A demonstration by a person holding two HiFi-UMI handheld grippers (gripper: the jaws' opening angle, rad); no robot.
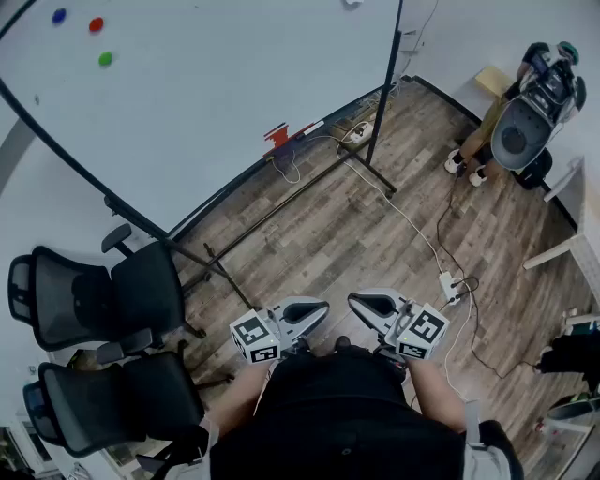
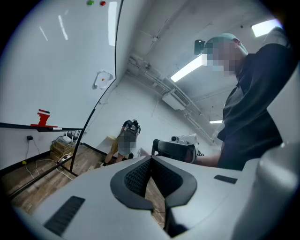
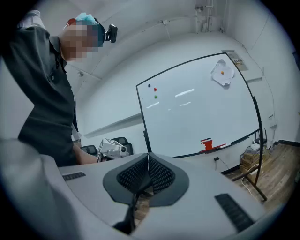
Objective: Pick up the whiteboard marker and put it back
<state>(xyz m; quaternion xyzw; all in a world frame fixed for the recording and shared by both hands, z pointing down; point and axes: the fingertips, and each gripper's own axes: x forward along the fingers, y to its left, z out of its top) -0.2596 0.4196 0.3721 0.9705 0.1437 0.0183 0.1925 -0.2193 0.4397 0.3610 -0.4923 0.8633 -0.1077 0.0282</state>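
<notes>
A large whiteboard [image 1: 206,84] on a black stand fills the upper left of the head view. On its bottom tray stands a red holder [image 1: 277,137], and a slim white marker [image 1: 309,127] lies beside it. The same red holder [image 2: 43,118] [image 3: 206,144] is in both gripper views, far off. I hold both grippers close to my body, well short of the board. My left gripper [image 1: 317,309] [image 2: 151,159] is shut with nothing in it. The right gripper [image 1: 360,302] [image 3: 148,157] is shut too, its pads pressed together and empty.
Two black mesh office chairs [image 1: 94,300] [image 1: 112,398] stand at the left. The whiteboard's stand legs [image 1: 281,211] cross the wooden floor. A white cable and power strip [image 1: 450,284] lie at the right. Another person [image 1: 525,103] stands at the far right. Coloured magnets [image 1: 96,25] stick to the board.
</notes>
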